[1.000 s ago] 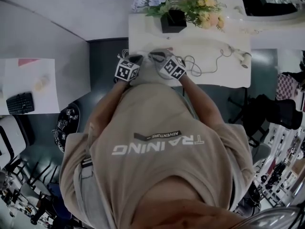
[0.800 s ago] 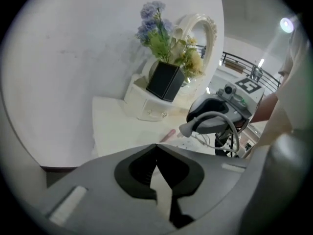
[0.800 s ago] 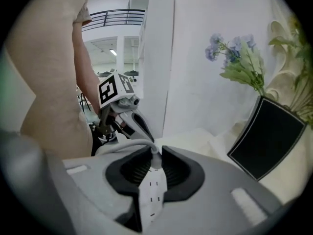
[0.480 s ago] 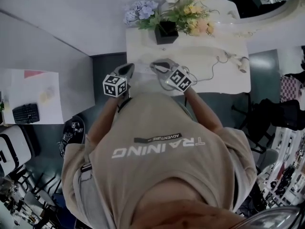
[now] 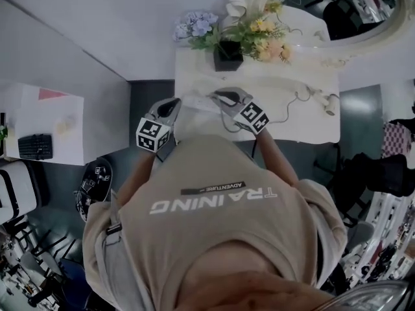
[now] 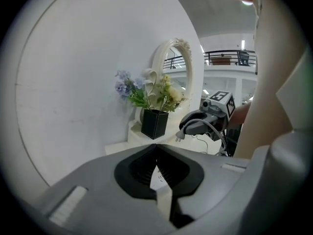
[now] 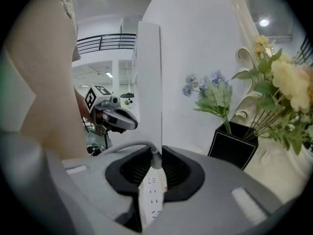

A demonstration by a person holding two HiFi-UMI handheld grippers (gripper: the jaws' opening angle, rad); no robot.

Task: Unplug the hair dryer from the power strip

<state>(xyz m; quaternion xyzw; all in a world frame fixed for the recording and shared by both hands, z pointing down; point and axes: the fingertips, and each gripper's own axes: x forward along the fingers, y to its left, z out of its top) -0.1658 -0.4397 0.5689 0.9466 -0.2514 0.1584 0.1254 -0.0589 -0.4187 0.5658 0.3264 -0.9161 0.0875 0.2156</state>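
Note:
My left gripper (image 6: 157,173) is shut on the end of a white power strip (image 6: 160,181). It is held off the table's near edge in the head view, where that gripper (image 5: 174,103) is at the left. My right gripper (image 6: 193,126) is shut on the hair dryer's grey plug (image 6: 180,137), whose prongs are bare and out of the strip. In the right gripper view the plug (image 7: 155,160) sits between the jaws, with the strip's socket face (image 7: 151,196) just below. The white hair dryer (image 5: 332,102) lies at the table's right end, and its cable (image 5: 293,97) runs toward my right gripper (image 5: 222,98).
A black pot of flowers (image 5: 228,54) stands at the back of the white table (image 5: 311,125), under an oval mirror (image 5: 363,11). A wall lies to the left. A second table with a keyboard (image 5: 35,146) is far left. The person's torso fills the lower head view.
The two grippers, close together a second ago, have drawn apart. The left one has gone left and back from the table, and the right one has stayed near the table edge.

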